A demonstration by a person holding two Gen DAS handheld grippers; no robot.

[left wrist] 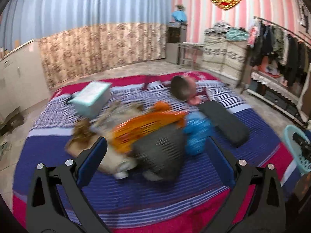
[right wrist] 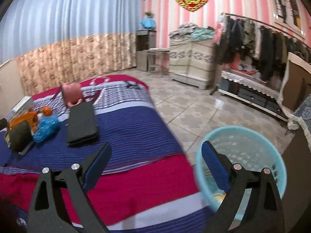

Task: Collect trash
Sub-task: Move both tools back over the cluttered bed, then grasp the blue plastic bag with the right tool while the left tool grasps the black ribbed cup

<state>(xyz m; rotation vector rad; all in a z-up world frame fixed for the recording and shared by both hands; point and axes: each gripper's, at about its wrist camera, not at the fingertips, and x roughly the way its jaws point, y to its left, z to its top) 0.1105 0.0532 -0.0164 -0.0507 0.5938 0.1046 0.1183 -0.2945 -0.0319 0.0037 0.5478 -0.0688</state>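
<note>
The bed (left wrist: 136, 190), in a striped blue and red cover, lies under both tongs. The turquoise basket (right wrist: 272, 155) stands on the floor under the right tongs (right wrist: 156, 167), whose blue pads stand wide apart around nothing. Ahead of the left tongs (left wrist: 155, 155), also spread and empty, lies a blurred heap: a dark pouch (left wrist: 161, 155), an orange piece (left wrist: 147, 128), a crumpled blue wrapper (left wrist: 196, 134).
</note>
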